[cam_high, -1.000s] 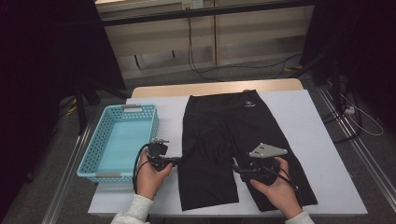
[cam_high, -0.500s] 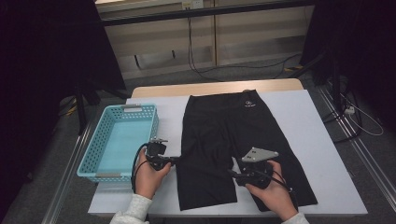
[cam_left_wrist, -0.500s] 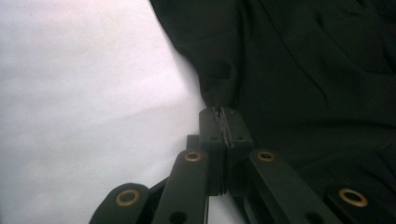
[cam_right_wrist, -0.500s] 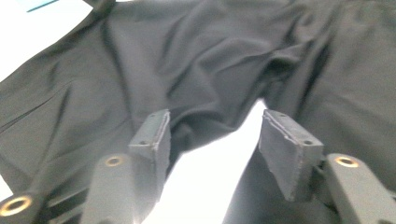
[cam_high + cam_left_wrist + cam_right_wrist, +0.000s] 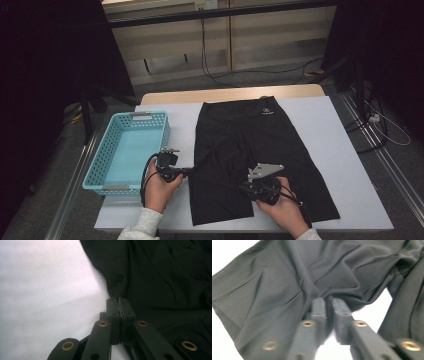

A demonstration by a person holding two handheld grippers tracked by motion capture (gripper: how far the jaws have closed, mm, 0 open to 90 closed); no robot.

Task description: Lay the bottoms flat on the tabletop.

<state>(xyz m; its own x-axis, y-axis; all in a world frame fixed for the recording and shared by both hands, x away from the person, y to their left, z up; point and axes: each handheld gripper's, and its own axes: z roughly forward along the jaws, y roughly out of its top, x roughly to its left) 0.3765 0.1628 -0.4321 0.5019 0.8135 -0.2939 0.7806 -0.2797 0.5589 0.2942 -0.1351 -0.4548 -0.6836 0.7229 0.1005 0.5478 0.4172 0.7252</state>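
Black shorts lay flat on the white table, just right of a blue basket. The left gripper pinched their left outer edge; the right gripper, jaws just closing, nipped the inner leg fabric. The cloth looked light, soft and floppy (likely to sag), best taken by edges.

Bare white table lies open along its right edge and far left corner. The light blue perforated plastic basket blocks the left edge. The spread black fabric shorts cover the middle, far edge to near edge.
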